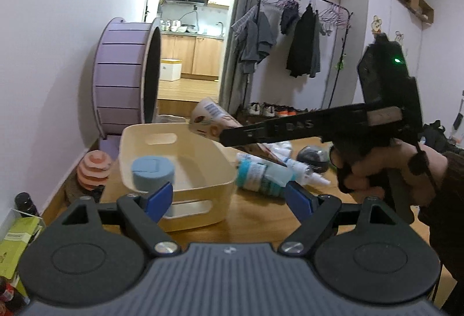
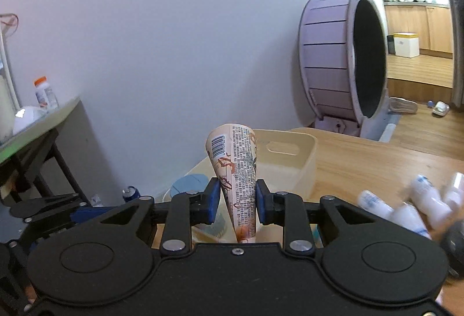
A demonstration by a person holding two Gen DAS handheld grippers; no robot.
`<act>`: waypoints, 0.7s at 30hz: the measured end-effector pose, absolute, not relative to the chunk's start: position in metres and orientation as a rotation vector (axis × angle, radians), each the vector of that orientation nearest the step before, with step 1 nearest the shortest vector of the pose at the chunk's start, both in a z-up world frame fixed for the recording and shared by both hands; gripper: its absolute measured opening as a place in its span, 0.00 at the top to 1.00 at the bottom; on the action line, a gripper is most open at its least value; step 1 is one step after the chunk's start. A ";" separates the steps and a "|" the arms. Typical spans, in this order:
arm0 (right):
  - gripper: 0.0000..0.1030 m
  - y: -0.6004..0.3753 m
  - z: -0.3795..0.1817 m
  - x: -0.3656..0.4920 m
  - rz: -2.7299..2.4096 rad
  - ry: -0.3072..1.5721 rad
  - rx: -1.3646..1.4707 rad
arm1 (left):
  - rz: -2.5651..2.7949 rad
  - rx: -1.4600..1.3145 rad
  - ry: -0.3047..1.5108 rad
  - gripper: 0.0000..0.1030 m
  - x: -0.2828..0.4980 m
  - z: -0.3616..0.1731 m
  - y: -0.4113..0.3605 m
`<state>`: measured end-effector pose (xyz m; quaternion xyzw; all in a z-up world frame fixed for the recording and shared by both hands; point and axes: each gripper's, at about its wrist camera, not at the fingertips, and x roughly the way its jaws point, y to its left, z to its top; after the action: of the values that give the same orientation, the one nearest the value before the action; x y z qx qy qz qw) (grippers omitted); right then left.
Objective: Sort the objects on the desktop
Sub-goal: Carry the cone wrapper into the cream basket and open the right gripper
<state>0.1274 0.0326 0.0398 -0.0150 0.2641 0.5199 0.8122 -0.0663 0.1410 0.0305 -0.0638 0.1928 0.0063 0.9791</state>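
The right hand-held gripper (image 2: 237, 201) clamps a cream-coloured squeeze tube (image 2: 236, 168) between its blue pads (image 2: 213, 200), gripping it about midway along its length. The tube widens toward its flat crimped far end and carries a barcode, dense small print and brownish-orange drawings. It hangs above the near rim of a pale yellow bin (image 2: 304, 153) that stands on the wooden counter (image 2: 362, 159); in the left wrist view the tube (image 1: 211, 120) pokes out over the bin's (image 1: 185, 185) right edge. A blue foam cylinder (image 1: 152, 174) stands upright inside the bin at its near left corner.

The left hand-held gripper (image 1: 229, 198) is spread wide and holds nothing, low in front of the bin. On the counter right of the bin lie a teal-labelled bottle (image 1: 261, 176), small white dropper bottles (image 1: 307, 171) and a dark round object (image 1: 314, 158), close together. A hand (image 1: 385, 168) grips the right tool's handle. Far left, against the wall, stands a large purple wheel (image 1: 127, 78).
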 end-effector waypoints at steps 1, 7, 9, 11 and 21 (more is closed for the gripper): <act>0.75 0.039 0.037 0.130 1.114 0.569 -0.036 | 0.024 -0.130 0.391 0.19 -0.066 0.030 0.144; 0.72 0.067 0.023 0.137 1.090 0.620 -0.056 | 0.072 -0.160 0.394 0.19 -0.064 0.030 0.160; 0.58 0.070 0.020 0.139 1.072 0.644 -0.061 | 0.076 -0.162 0.393 0.19 -0.064 0.030 0.161; 0.56 0.066 0.021 0.138 1.064 0.647 -0.059 | 0.078 -0.156 0.397 0.19 -0.064 0.030 0.161; 0.47 -0.027 0.049 0.120 0.948 0.541 -0.053 | 0.047 -0.137 0.402 0.19 -0.064 0.030 0.148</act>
<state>0.1197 -0.0269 0.0488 -0.0254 0.2572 0.4507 0.8544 -0.0642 0.1482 0.0295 -0.0678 0.1996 0.0232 0.9772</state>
